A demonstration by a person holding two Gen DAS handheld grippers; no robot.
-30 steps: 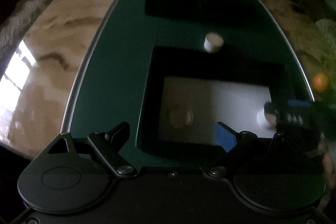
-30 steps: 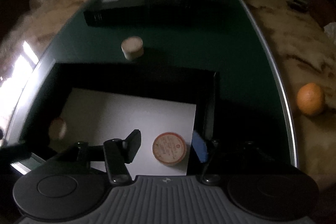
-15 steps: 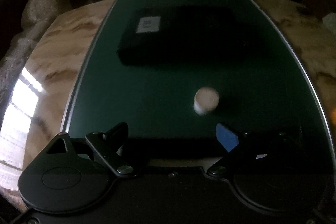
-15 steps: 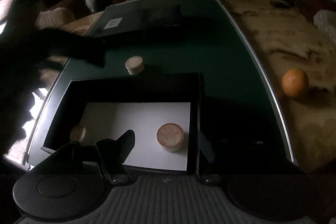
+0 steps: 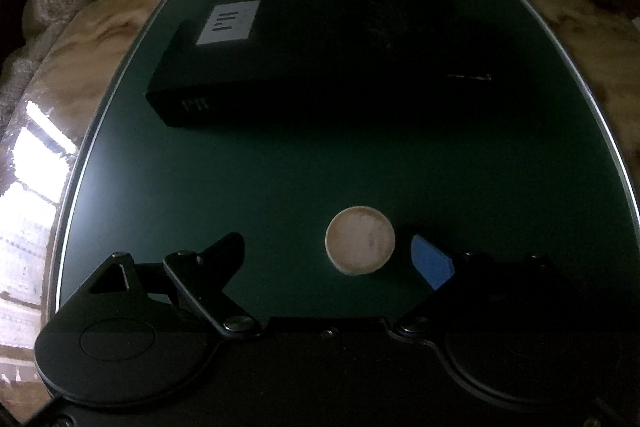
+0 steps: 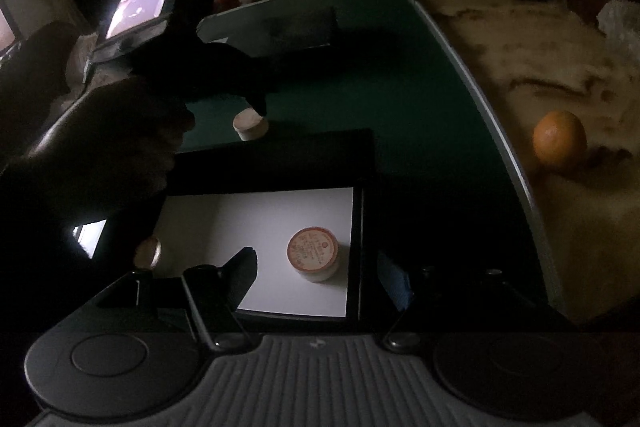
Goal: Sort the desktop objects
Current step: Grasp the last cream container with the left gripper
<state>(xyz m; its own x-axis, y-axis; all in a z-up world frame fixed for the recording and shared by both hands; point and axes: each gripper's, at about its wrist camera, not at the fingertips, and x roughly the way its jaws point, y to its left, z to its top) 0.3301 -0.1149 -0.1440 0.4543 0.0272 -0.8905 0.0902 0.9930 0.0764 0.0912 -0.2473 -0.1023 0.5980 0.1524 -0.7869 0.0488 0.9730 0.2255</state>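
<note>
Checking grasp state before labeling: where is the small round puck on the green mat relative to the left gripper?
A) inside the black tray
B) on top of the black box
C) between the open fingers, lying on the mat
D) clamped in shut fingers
C: the puck lies on the mat inside the open left gripper, nearer its blue-padded finger, ungrasped.

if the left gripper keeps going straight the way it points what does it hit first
Probably the small round tin, which sits on the green mat between the open fingers of the left gripper. Farther on lies the black box.
</note>
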